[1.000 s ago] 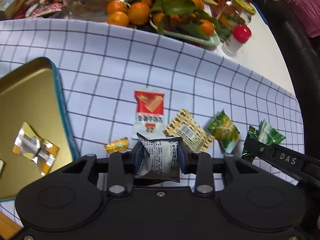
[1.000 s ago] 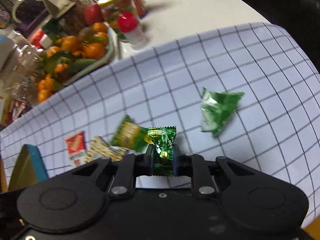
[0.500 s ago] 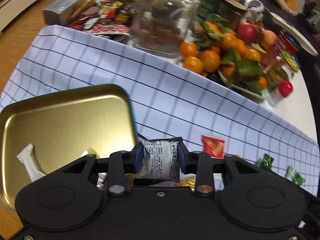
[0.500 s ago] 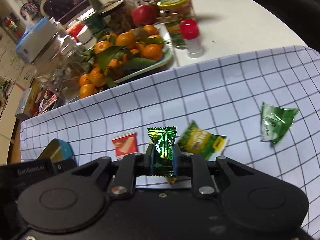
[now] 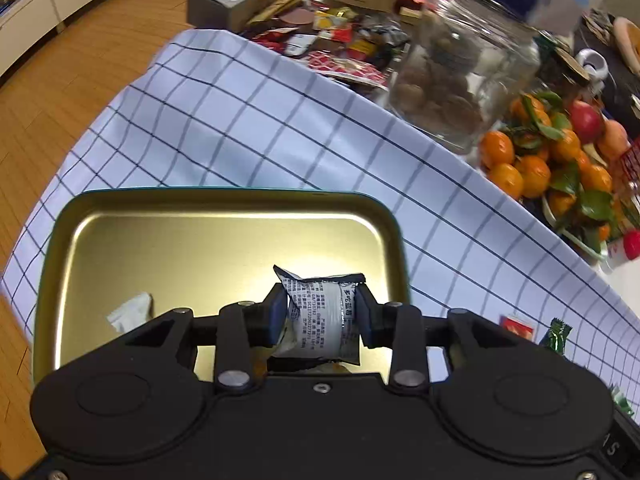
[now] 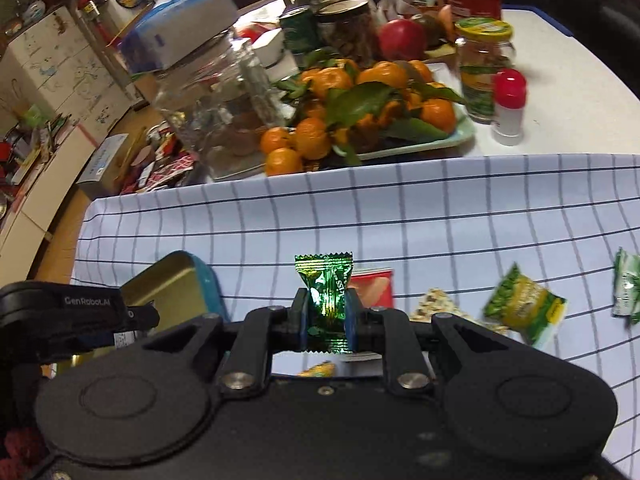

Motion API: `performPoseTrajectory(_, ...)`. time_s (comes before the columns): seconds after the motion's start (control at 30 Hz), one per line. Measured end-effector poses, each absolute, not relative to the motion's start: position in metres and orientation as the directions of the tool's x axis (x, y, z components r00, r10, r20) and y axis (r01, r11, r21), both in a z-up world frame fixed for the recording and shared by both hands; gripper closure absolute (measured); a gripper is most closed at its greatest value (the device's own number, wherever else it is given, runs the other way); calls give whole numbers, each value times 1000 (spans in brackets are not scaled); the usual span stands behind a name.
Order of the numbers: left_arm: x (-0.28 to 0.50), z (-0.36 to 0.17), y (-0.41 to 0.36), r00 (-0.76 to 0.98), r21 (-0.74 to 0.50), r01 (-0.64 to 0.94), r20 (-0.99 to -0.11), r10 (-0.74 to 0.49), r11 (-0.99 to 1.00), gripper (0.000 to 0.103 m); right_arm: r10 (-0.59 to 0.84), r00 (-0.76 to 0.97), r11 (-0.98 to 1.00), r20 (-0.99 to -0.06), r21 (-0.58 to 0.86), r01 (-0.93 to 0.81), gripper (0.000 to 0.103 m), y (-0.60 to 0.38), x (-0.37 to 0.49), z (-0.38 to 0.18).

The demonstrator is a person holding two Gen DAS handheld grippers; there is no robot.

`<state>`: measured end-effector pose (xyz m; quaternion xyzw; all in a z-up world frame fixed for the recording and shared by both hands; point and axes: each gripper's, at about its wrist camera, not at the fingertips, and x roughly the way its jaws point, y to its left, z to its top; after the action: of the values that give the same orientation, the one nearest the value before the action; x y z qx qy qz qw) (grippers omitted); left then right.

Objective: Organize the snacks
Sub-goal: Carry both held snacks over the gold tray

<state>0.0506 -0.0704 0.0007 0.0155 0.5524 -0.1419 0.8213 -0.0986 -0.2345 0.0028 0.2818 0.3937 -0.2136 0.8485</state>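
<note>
Left wrist view: left gripper (image 5: 321,312) clamps a silver-grey printed packet (image 5: 322,314), held above the gold tin tray (image 5: 224,206) on the checked cloth (image 5: 248,132). A white wrapper (image 5: 132,314) lies in the tray, lower left. Glass jar (image 5: 460,80) and tangerines (image 5: 552,164) beyond.

Right wrist view: right gripper (image 6: 325,312) narrow, pinching a green foil candy (image 6: 326,292) over the cloth. Tray corner to the left; red packet (image 6: 374,284), cracker packet (image 6: 434,304), green pouch (image 6: 524,308) on the cloth
</note>
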Motion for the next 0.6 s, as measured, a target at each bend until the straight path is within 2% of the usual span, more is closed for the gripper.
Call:
performPoseTrajectory(0.37, 70, -3, -29, 395, -59, 189, -909, -131, 980, 59, -81, 665, 852, -742, 294, 433, 83, -170, -57, 1)
performPoseTrajectory(0.6, 79, -6, -13, 388, -35, 175, -916, -102, 984, 58, -60, 659, 882, -749, 270, 387, 83, -145, -40, -7)
